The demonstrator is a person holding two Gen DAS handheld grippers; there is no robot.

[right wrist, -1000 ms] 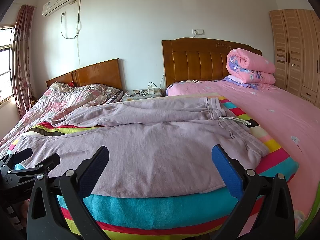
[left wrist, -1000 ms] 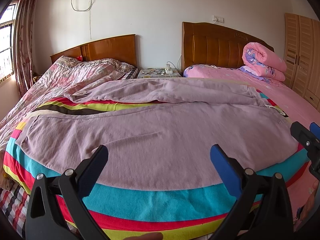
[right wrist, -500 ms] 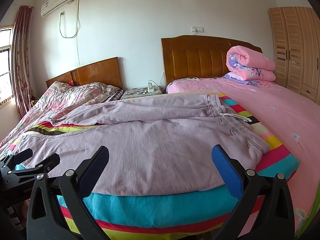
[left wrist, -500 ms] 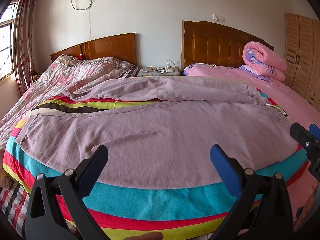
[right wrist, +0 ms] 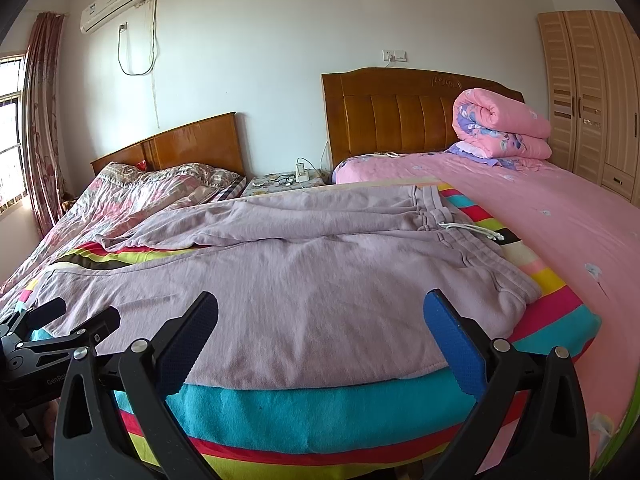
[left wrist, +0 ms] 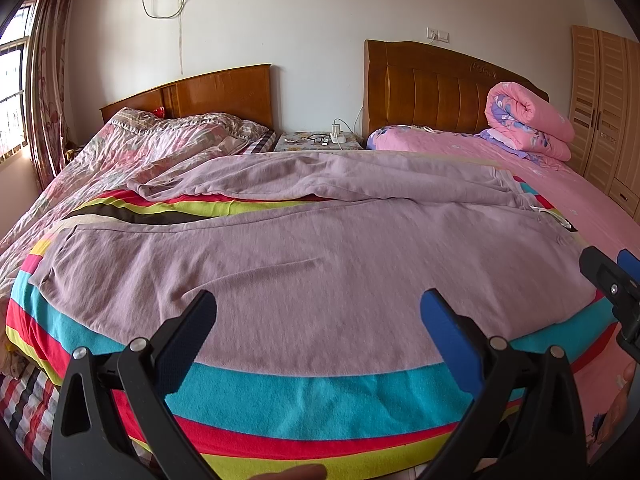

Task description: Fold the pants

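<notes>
Our left claw (left wrist: 318,312) and right claw (right wrist: 320,312) both hang with fingers wide apart, empty, just above the near edge of the pants (left wrist: 320,272). The pants lie spread on a striped blanket (left wrist: 320,404) on the bed, waistband (right wrist: 472,248) to the right, legs running left. Soft, limp knit (it will sag and drag), so we judge the waistband and the left cuff the best holds.

Two wooden headboards (right wrist: 404,114) against white wall (right wrist: 260,40), wardrobe (right wrist: 588,92) right.
</notes>
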